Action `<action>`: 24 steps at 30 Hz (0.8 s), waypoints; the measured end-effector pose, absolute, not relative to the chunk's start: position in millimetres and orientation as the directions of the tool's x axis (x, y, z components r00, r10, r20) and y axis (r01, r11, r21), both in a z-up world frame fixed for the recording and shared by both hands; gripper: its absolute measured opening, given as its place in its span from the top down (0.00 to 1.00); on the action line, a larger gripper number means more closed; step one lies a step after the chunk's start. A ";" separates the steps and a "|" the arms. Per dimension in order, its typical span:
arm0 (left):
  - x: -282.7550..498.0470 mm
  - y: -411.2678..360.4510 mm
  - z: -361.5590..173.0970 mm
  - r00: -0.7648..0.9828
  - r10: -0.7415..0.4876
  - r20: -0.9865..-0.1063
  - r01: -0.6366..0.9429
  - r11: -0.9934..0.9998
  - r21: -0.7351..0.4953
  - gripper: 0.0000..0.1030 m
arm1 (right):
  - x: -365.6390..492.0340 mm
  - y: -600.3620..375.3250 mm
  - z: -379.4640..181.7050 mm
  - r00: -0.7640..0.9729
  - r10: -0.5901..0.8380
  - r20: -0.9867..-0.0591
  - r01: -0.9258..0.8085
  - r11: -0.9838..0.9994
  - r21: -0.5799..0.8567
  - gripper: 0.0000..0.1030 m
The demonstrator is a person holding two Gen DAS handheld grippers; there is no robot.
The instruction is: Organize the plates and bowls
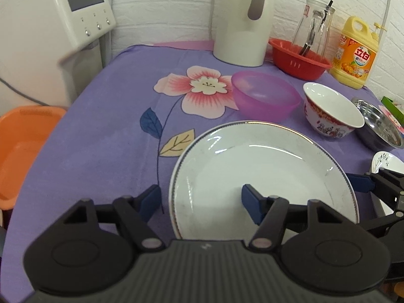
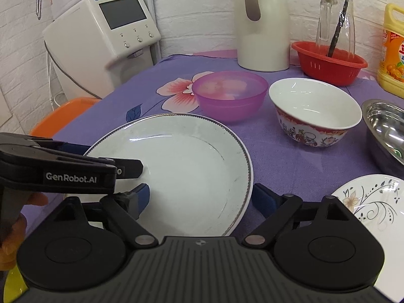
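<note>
A large white plate (image 1: pixel 265 174) with a dark rim lies on the purple flowered cloth (image 1: pixel 101 126); it also shows in the right wrist view (image 2: pixel 181 166). My left gripper (image 1: pixel 200 199) is open, its jaws astride the plate's left rim. My right gripper (image 2: pixel 202 199) is open, astride the plate's right rim. Behind the plate stand a pink plastic bowl (image 1: pixel 265 96), a white bowl with red pattern (image 1: pixel 330 111) and a steel bowl (image 1: pixel 378 126). A small floral plate (image 2: pixel 373 202) lies at the right.
A white kettle (image 1: pixel 245 22), a red basket (image 1: pixel 300 60) holding a glass carafe, and a yellow detergent bottle (image 1: pixel 356 53) stand at the back. A white appliance (image 1: pixel 50 25) stands left. An orange basin (image 1: pixel 22 146) sits beside the table's left edge.
</note>
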State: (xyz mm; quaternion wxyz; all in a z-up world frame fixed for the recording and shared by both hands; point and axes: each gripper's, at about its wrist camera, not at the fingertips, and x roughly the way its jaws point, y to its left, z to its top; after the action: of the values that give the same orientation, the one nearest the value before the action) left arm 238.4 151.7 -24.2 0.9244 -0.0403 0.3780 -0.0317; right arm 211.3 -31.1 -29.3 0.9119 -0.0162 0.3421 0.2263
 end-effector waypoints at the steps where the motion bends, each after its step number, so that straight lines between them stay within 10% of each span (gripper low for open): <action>1: 238.3 152.0 -24.2 0.712 -0.091 -0.696 0.030 0.995 -0.099 0.36 | 211.8 -31.2 -29.6 0.663 0.398 -0.634 -0.426 0.897 0.118 0.00; 24: 223.5 134.8 3.4 0.747 -0.087 -0.660 0.020 0.994 -0.108 0.52 | 195.6 -27.3 -13.0 0.710 0.364 -0.603 -0.400 0.913 0.079 0.00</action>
State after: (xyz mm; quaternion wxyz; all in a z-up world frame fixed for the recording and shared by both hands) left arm 223.5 134.8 3.4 0.9333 -0.0469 0.3548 -0.0287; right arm 195.6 -27.3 -13.0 0.9243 -0.0286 0.3196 0.2067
